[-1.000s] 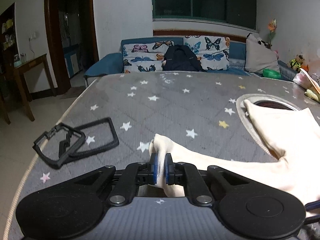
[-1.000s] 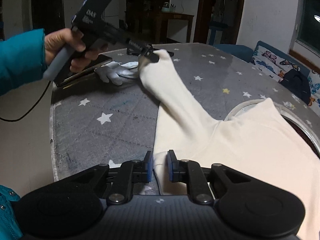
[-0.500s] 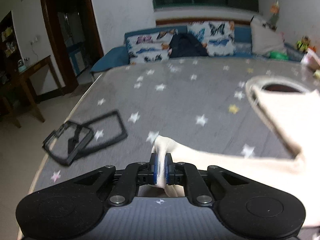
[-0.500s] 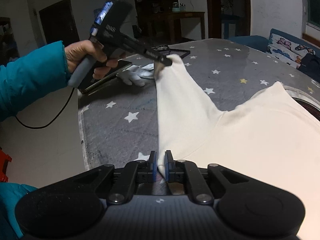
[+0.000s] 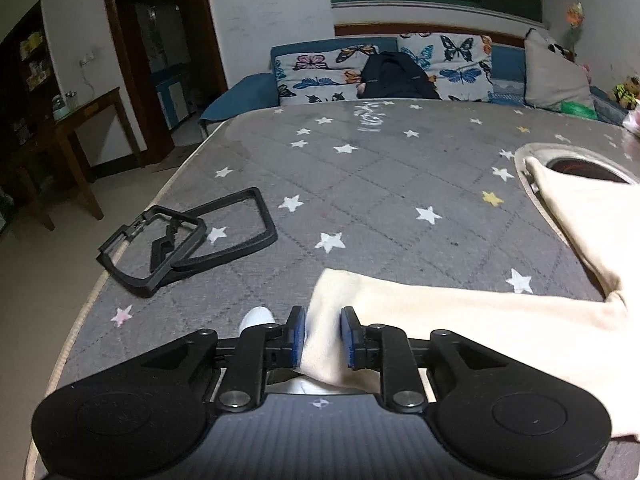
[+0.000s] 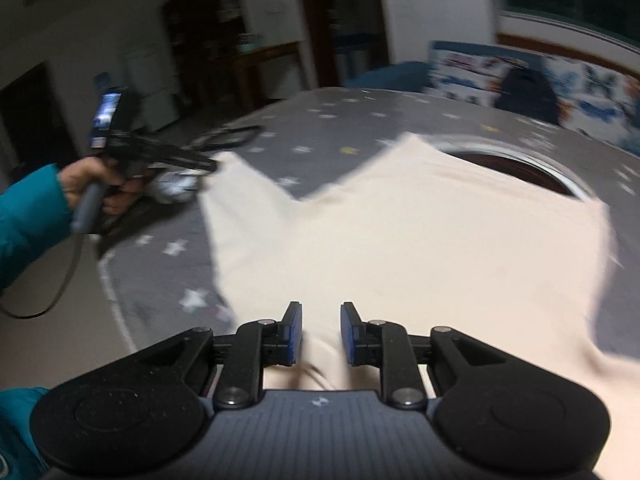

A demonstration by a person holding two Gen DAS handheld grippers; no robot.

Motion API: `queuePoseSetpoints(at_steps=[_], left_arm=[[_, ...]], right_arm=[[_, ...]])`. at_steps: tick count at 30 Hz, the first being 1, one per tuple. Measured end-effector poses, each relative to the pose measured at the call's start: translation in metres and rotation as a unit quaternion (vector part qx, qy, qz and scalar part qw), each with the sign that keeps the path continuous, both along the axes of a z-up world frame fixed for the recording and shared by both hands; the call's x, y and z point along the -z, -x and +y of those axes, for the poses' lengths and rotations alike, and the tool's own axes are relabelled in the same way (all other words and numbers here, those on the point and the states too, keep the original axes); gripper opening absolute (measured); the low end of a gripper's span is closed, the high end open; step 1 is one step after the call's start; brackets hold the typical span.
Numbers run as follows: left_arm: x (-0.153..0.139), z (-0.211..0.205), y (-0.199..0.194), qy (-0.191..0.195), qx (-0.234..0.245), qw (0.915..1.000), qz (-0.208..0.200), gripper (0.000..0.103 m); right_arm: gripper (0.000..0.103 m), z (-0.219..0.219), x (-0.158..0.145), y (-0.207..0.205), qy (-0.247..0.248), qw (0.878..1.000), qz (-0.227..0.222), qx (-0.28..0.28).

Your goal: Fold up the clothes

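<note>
While both stand parted, cream garment (image 5: 460, 316) lies between left gripper (image 5: 322, 335), right gripper (image 6: 320, 332).

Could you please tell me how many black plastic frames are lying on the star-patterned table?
2: an open frame near the table's left edge, and a smaller frame overlapping its left side.

No writing, label, brand or number can be read in either view. The right wrist view is blurred by motion, so the lit blue patch on the top of the left gripper (image 6: 208, 166) shows no letters that can be made out. In the left wrist view the pale smear on the table (image 5: 372, 184) near the sofa cushions (image 5: 320, 76) is a shapeless glare, not text.
</note>
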State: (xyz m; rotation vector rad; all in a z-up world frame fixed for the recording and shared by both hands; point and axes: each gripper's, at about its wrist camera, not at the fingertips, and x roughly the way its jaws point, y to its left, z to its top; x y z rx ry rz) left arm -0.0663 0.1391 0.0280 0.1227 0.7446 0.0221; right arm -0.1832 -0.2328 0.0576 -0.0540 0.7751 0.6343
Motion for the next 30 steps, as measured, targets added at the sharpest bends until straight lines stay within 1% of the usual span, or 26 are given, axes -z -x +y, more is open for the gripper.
queuePoseSetpoints(at_steps=[1, 3, 5, 7, 10, 12, 14, 16, 17, 18, 19, 23, 25, 27, 28, 30], left_arm=[[-0.002, 0.001, 0.001, 0.003, -0.004, 1.0, -0.002, 0.03], [-0.008, 0.0, 0.005, 0.008, -0.009, 0.9999, -0.012, 0.04], [-0.014, -0.004, 0.01, 0.017, -0.008, 0.9996, -0.019, 0.048], [-0.019, -0.014, 0.016, 0.023, 0.004, 0.9994, -0.026, 0.049], [-0.024, -0.037, 0.026, 0.04, 0.038, 0.9979, -0.034, 0.05], [-0.024, -0.056, 0.032, 0.052, 0.067, 0.9959, -0.032, 0.05], [-0.02, -0.078, 0.04, 0.061, 0.096, 0.9932, -0.025, 0.051], [-0.015, -0.098, 0.047, 0.072, 0.121, 0.9899, -0.015, 0.057], [-0.012, -0.106, 0.049, 0.079, 0.129, 0.9885, -0.008, 0.061], [-0.009, -0.114, 0.051, 0.087, 0.136, 0.9869, -0.001, 0.064], [-0.007, -0.121, 0.052, 0.092, 0.14, 0.9859, 0.005, 0.065], [0.004, -0.142, 0.048, 0.097, 0.134, 0.9858, 0.028, 0.074], [0.008, -0.149, 0.047, 0.103, 0.126, 0.9861, 0.035, 0.081], [0.009, -0.153, 0.048, 0.099, 0.122, 0.9868, 0.036, 0.09], [0.009, -0.154, 0.048, 0.097, 0.121, 0.9872, 0.037, 0.092], [0.01, -0.157, 0.048, 0.097, 0.119, 0.9874, 0.038, 0.097]], right_arm=[[0.02, -0.007, 0.003, 0.002, 0.005, 1.0, 0.004, 0.01], [0.02, -0.019, 0.01, 0.008, 0.02, 0.999, 0.015, 0.026], [0.022, -0.029, 0.013, 0.014, 0.021, 0.999, 0.023, 0.035], [0.026, -0.038, 0.01, 0.02, 0.013, 0.999, 0.019, 0.046], [0.026, -0.053, 0.003, 0.023, -0.006, 0.997, 0.003, 0.077], [0.026, -0.058, 0.004, 0.022, 0.0, 0.996, -0.005, 0.092], [0.026, -0.059, 0.009, 0.019, 0.014, 0.995, -0.002, 0.1], [0.027, -0.061, 0.012, 0.019, 0.013, 0.995, 0.001, 0.102], [0.028, -0.062, 0.012, 0.019, 0.011, 0.994, -0.002, 0.106], [0.035, -0.064, 0.01, 0.018, 0.007, 0.994, -0.008, 0.113], [0.041, -0.066, 0.009, 0.018, 0.004, 0.992, -0.016, 0.121], [0.045, -0.074, 0.008, 0.013, 0.016, 0.986, -0.044, 0.157], [0.048, -0.081, 0.012, 0.007, 0.016, 0.983, -0.045, 0.176], [0.051, -0.086, 0.017, 0.003, 0.016, 0.98, -0.045, 0.193], [0.054, -0.089, 0.019, 0.002, 0.016, 0.978, -0.045, 0.202], [0.057, -0.095, 0.025, 0.0, 0.01, 0.976, -0.042, 0.215]])
